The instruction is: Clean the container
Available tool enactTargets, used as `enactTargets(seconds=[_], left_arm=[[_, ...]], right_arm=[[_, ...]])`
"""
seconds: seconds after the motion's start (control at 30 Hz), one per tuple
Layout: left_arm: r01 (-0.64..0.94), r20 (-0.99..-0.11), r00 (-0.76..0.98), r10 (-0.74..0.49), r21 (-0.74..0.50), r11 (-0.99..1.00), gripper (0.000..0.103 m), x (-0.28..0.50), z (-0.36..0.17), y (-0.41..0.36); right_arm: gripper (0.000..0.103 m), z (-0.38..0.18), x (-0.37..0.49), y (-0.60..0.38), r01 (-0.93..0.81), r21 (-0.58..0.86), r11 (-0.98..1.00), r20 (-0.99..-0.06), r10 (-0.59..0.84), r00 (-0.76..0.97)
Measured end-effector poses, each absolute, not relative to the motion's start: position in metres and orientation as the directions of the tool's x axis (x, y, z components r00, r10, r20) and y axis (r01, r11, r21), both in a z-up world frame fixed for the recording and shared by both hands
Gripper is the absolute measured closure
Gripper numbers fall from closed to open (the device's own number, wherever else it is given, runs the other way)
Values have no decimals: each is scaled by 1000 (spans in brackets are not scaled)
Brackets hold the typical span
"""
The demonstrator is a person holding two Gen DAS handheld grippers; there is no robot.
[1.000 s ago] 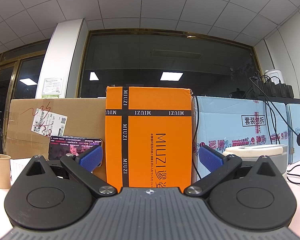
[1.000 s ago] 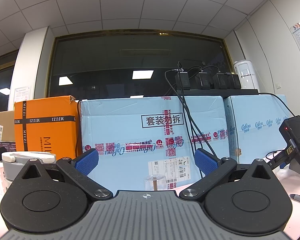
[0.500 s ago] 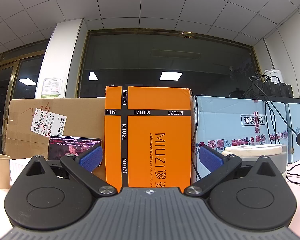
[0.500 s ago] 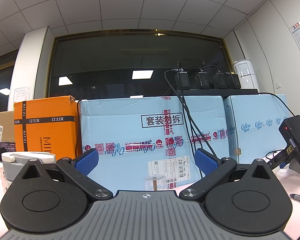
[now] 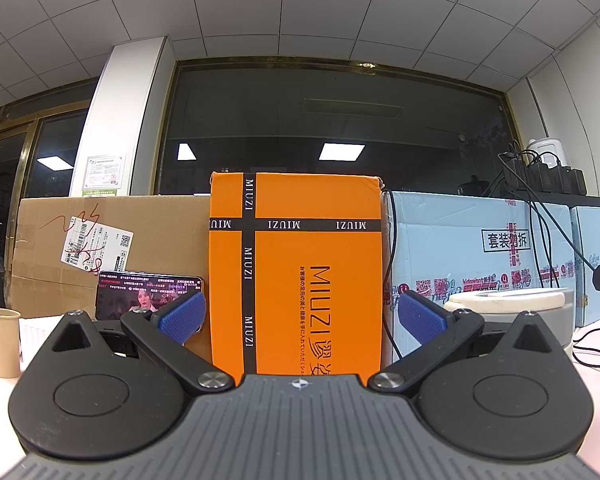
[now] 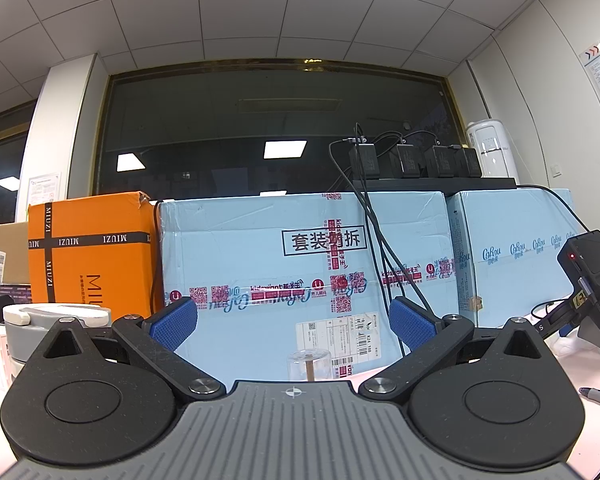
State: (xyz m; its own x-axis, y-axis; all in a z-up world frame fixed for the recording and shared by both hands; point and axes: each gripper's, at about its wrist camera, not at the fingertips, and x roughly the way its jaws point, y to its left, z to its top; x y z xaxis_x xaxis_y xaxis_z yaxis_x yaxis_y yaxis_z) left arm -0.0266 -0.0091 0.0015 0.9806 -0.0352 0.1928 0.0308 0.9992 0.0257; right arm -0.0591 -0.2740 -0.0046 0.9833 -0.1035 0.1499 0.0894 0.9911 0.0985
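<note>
Apparently nothing of the cleaning had been begun at this moment. The left gripper (image 5: pixel 300 318) was held low over the table with its blue pads spread wide, and nothing was gripped between them; it was pointed at the orange box (image 5: pixel 296 272). The right gripper (image 6: pixel 294 320) was opened equally wide and was also empty, pointed at the light blue carton (image 6: pixel 300 264).

The container (image 5: pixel 512 308) — a grey round vessel with a white lid on it — was seen standing on the table between the two tools, just right of the left gripper and at the left edge of the right wrist view (image 6: pixel 56 322). It was touched by neither gripper, and the lid appeared closed. A small clear cup (image 6: pixel 309 364) was seen just ahead of the right gripper; whether it belongs to the task could not be told.

So the whole work was judged to remain — approaching, opening and cleaning.
</note>
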Motion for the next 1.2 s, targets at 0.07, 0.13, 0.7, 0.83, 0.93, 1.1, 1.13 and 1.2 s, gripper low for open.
enactTargets(seconds=[0.07, 0.13, 0.7, 0.83, 0.93, 1.1, 1.13, 1.2], left_arm=[[31, 192, 981, -35, 25, 999, 0, -27, 1, -9], [31, 192, 981, -35, 25, 999, 0, -26, 1, -9], [31, 182, 983, -34, 15, 999, 0, -24, 1, -9], [30, 181, 983, -32, 12, 999, 0, -24, 1, -9], [29, 181, 983, -30, 10, 1000, 0, -24, 0, -9], [29, 182, 983, -30, 11, 1000, 0, -24, 0, -11], [28, 182, 983, -30, 12, 1000, 0, -23, 1, -11], [28, 183, 983, -30, 12, 1000, 0, -22, 1, -11]], right_arm=[[0, -5, -59, -274, 89, 98, 991, 150, -103, 983], [0, -5, -59, -274, 89, 98, 991, 150, -104, 983], [0, -5, -57, -276, 88, 111, 990, 142, -103, 984], [0, -5, -57, -276, 88, 113, 990, 143, -104, 984], [0, -5, -58, -276, 88, 116, 989, 143, -104, 984], [0, -6, -58, -276, 88, 120, 989, 143, -105, 984], [0, -6, -58, -276, 88, 120, 989, 143, -105, 984], [0, -6, -57, -277, 87, 119, 989, 142, -103, 984]])
